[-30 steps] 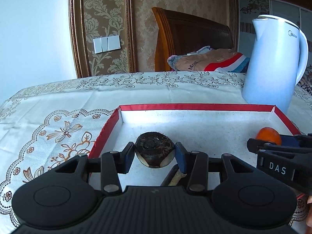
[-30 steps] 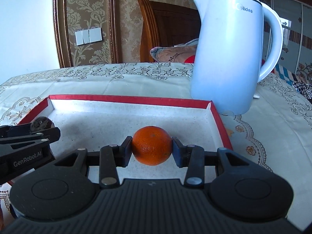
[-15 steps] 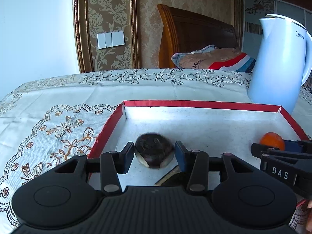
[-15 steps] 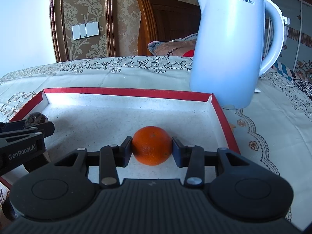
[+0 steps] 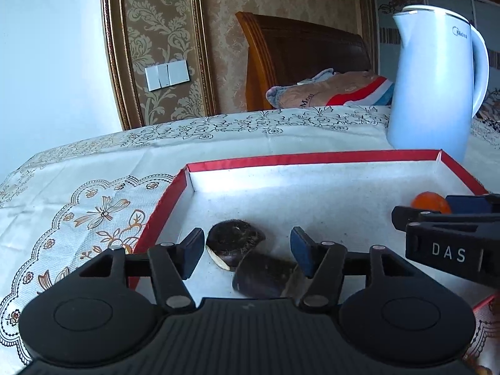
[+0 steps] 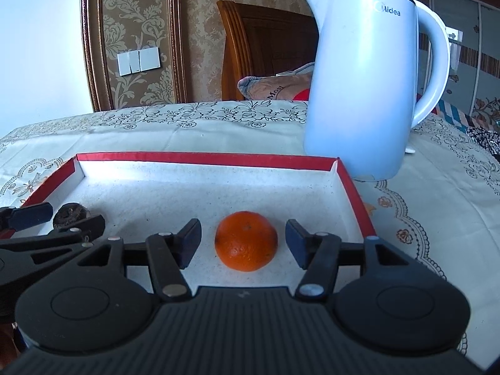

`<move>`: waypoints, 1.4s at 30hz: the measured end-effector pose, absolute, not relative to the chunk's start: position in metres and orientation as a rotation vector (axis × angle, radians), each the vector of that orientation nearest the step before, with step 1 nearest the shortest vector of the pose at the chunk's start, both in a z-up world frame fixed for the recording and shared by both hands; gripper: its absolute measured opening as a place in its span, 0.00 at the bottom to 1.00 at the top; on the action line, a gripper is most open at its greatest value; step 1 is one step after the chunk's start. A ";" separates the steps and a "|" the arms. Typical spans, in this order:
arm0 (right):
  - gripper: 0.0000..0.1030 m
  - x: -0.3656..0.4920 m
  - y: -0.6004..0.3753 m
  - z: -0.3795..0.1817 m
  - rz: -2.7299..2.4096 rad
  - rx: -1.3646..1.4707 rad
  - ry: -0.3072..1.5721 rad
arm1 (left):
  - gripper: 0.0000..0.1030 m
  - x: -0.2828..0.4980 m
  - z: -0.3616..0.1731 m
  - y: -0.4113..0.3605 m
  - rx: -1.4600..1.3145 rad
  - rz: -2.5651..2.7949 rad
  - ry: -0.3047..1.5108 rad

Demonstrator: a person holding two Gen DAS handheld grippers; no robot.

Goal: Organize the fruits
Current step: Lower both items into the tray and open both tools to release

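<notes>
Standing spread apart, the jaws of the left gripper (image 5: 247,254) have just been opening, and a dark, rough-skinned fruit (image 5: 234,245) is seen lying loose between them on the tray floor, touched by neither pad. A second dark piece (image 5: 265,279) is seen just in front of it, nearer the camera. The right gripper (image 6: 242,242) is likewise parted after opening, and an orange (image 6: 246,240) is left resting between its pads with a gap on each side. Both fruits are set inside a red-rimmed white tray (image 6: 206,159), the dark one toward its left side, the orange toward its right. A pale blue kettle (image 6: 372,87) is placed just beyond the tray's far right corner on a patterned tablecloth (image 5: 93,212).
</notes>
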State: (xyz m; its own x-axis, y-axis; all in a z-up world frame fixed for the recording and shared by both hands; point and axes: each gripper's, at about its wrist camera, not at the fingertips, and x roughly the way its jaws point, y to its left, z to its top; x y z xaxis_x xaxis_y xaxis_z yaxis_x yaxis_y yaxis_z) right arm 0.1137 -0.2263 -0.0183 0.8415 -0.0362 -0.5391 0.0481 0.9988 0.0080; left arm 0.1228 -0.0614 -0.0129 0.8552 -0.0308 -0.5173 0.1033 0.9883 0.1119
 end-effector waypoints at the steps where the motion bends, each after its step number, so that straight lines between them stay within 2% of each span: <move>1: 0.57 0.113 -0.226 -0.018 -0.045 0.022 0.567 | 0.58 0.123 -0.014 -0.062 0.144 -0.069 0.541; 4: 0.65 0.110 -0.226 -0.017 -0.055 0.019 0.550 | 0.58 0.122 -0.014 -0.059 0.131 -0.070 0.544; 9: 0.66 0.103 -0.228 -0.016 -0.056 0.024 0.539 | 0.63 0.120 -0.012 -0.050 0.089 -0.060 0.544; 11: 0.72 0.101 -0.229 -0.016 -0.055 0.029 0.541 | 0.63 0.118 -0.011 -0.047 0.079 -0.054 0.538; 14: 0.73 0.097 -0.230 -0.016 -0.058 0.026 0.534 | 0.67 0.117 -0.011 -0.044 0.067 -0.052 0.540; 20: 0.77 0.094 -0.234 -0.017 -0.061 0.044 0.538 | 0.67 0.115 -0.010 -0.044 0.069 -0.052 0.537; 23: 0.89 0.092 -0.235 -0.017 -0.064 0.046 0.537 | 0.67 0.113 -0.010 -0.044 0.073 -0.053 0.535; 28: 0.94 0.087 -0.233 -0.017 -0.068 0.032 0.522 | 0.67 0.111 -0.010 -0.043 0.074 -0.053 0.532; 42: 0.99 0.062 -0.233 -0.015 -0.039 0.042 0.499 | 0.68 0.097 -0.009 -0.044 0.103 -0.037 0.497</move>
State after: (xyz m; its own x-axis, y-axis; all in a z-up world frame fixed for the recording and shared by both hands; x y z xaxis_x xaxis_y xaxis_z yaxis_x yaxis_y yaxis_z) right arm 0.0623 -0.2334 -0.0150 0.8774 -0.0275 -0.4789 0.0481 0.9984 0.0307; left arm 0.0966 -0.0441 -0.0094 0.8785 -0.0105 -0.4777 0.0605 0.9942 0.0894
